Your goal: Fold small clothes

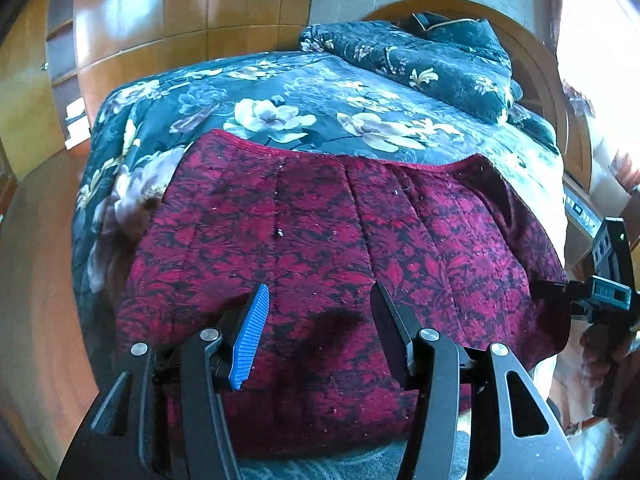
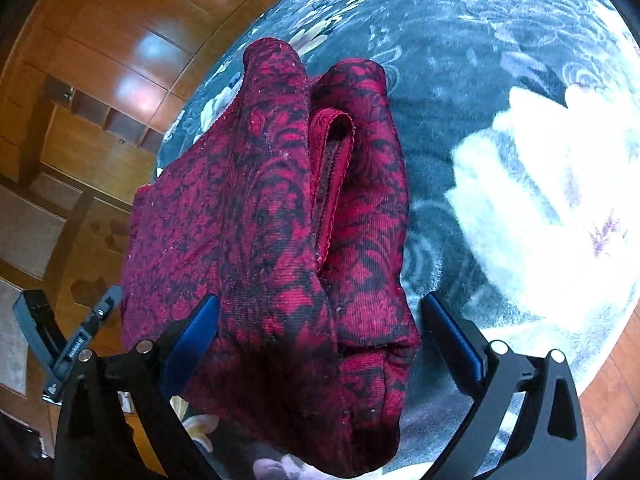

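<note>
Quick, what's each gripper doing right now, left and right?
Left gripper: open, above the red garment, holding nothing.
Right gripper: open, garment between the jaws, not gripped.

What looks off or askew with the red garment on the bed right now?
The red patterned garment isn't lying flat: in the right wrist view its right side is rolled over, leaving a hemmed opening gaping along the fold. It also hangs past the edge of the floral bedspread nearest the cameras. No damage or spill shows.

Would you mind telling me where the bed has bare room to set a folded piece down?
Free: the floral bedspread between the red garment and the folded quilt, and the sunlit stretch right of the garment. Crowded: the near edge, where the garment lies between both open grippers.
</note>
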